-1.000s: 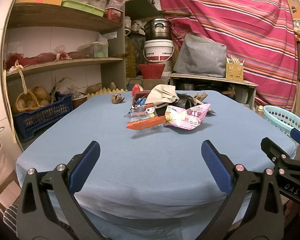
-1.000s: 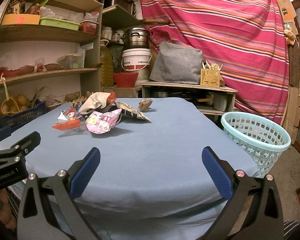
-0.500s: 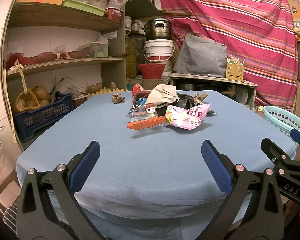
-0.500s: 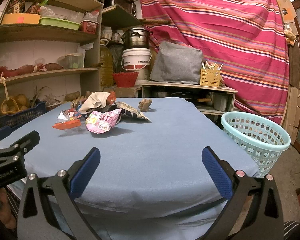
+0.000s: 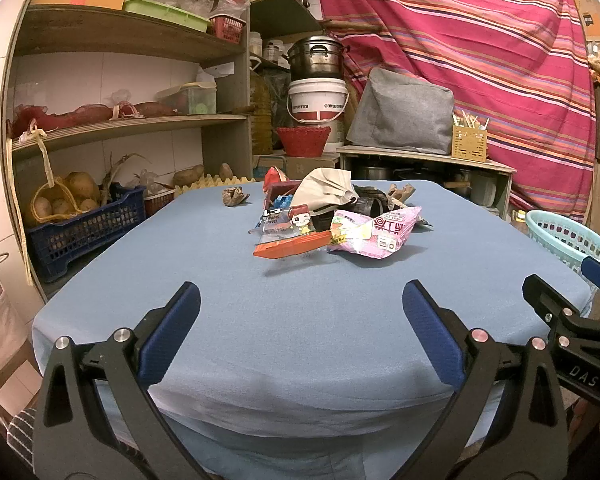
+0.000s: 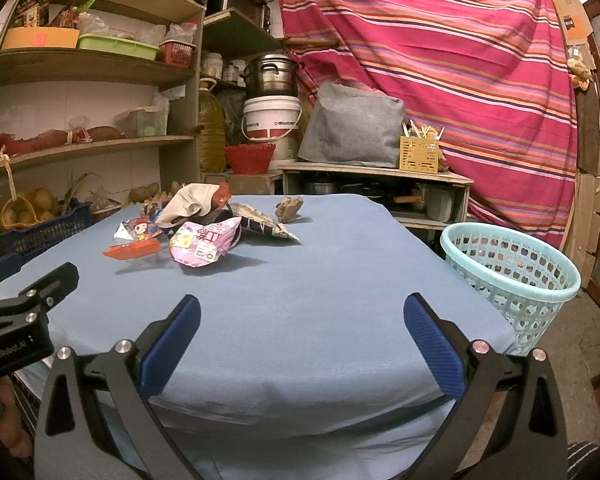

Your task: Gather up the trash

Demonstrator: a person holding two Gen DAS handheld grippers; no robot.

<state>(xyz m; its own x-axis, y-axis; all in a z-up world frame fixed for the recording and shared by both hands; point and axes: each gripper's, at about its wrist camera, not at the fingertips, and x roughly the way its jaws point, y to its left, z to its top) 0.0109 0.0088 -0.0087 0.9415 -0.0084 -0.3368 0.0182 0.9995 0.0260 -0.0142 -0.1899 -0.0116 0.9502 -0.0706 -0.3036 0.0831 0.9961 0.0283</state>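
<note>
A heap of trash lies mid-table on the blue cloth (image 5: 300, 320): a pink snack bag (image 5: 374, 232) (image 6: 204, 240), an orange-edged cartoon wrapper (image 5: 292, 236) (image 6: 134, 240), a beige crumpled bag (image 5: 326, 188) (image 6: 190, 200), and a patterned wrapper (image 6: 264, 224). Crumpled brown paper balls sit apart (image 5: 233, 196) (image 6: 289, 208). The light-blue laundry-style basket (image 6: 508, 268) (image 5: 568, 236) stands on the floor right of the table. My left gripper (image 5: 300, 316) and right gripper (image 6: 302, 316) hover open over the near table edge, nothing between their fingers.
Wooden shelves (image 5: 120, 124) with potatoes, a blue crate (image 5: 84, 228) and boxes line the left side. A low bench (image 6: 376, 176) with pots, a white bucket and a grey bag stands behind the table. A striped red cloth (image 6: 440, 52) hangs at the back.
</note>
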